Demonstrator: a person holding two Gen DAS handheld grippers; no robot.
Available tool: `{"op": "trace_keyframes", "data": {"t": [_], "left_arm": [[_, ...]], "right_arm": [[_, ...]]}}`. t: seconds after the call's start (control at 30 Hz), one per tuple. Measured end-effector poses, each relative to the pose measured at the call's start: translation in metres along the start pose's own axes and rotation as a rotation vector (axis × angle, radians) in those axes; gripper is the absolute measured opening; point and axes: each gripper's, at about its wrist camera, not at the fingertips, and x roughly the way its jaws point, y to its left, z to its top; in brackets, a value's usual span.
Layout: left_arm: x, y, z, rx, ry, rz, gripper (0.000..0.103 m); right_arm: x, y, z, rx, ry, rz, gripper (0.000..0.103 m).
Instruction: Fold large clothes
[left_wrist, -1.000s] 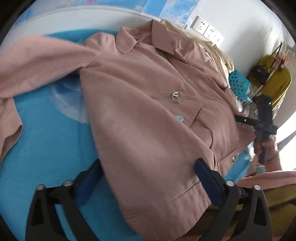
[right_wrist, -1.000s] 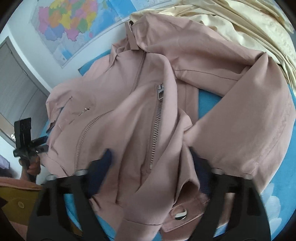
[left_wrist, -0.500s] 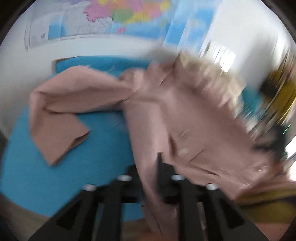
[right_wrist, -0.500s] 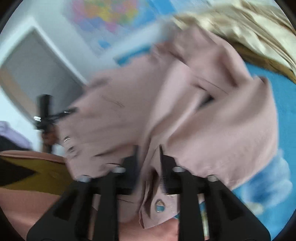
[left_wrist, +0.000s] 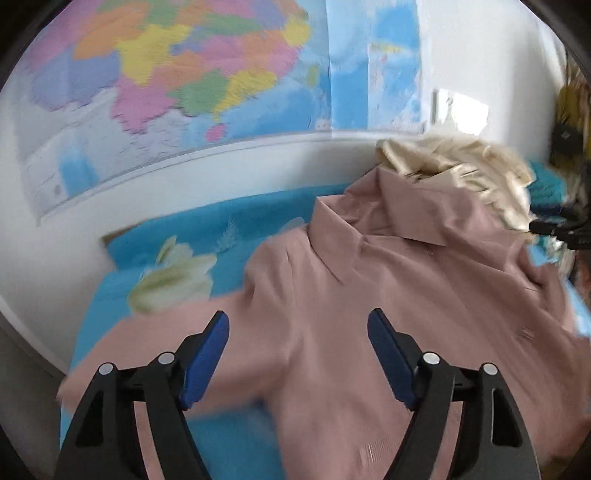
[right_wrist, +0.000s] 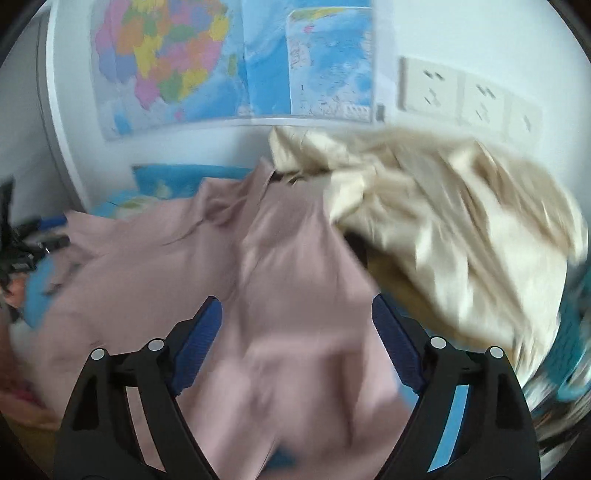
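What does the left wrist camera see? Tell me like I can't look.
A pink jacket lies spread on a blue flowered sheet, below the left gripper, whose jaws are opening with nothing pinched. Cream cloth and a wall map sit behind.

From my left wrist camera, motion blur smears the pink jacket (left_wrist: 388, 295) across the blue sheet (left_wrist: 192, 240); its hem runs off the bottom edge and its right side off the right edge. I cannot read the wall map (left_wrist: 177, 74), its print too soft. The cream garment (left_wrist: 454, 170) is half hidden behind the jacket's collar. On my right wrist camera, the jacket's folds dissolve into blur below the frame's middle, and the teal basket (right_wrist: 576, 354) is cut by the right edge. The other gripper at the far left edge is a dark smudge, jaws indistinct.
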Motion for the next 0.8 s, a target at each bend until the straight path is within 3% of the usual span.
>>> {"op": "trace_keyframes", "data": {"t": [0.13,0.2,0.27,0.33,0.43,0.53,0.67,0.8], "left_arm": [[0.069,-0.007,0.027,0.014,0.073,0.028,0.065],[0.096,-0.007,0.036,0.013,0.103,0.04,0.062],[0.124,-0.005,0.047,-0.006,0.138,0.036,0.059],[0.145,-0.004,0.054,-0.014,0.166,0.038,0.053],[0.164,-0.001,0.065,-0.02,0.19,0.026,0.023],[0.168,0.007,0.073,-0.045,0.15,0.026,0.02],[0.179,0.016,0.075,-0.06,0.13,0.059,0.05],[0.193,0.019,0.073,-0.055,0.157,0.072,0.054]], "right_arm": [[0.064,0.013,0.031,-0.136,0.05,-0.092,0.082],[0.083,0.014,0.036,-0.164,0.077,-0.096,0.075],[0.098,0.013,0.042,-0.184,0.108,-0.099,0.054],[0.107,0.013,0.046,-0.221,0.138,-0.119,0.013],[0.084,-0.008,0.061,-0.123,0.082,-0.064,0.009],[0.044,-0.058,0.074,0.08,-0.052,0.029,0.009],[0.071,-0.093,0.054,0.166,0.057,-0.019,0.012],[0.079,-0.108,0.039,0.241,0.06,0.028,0.017]]}}
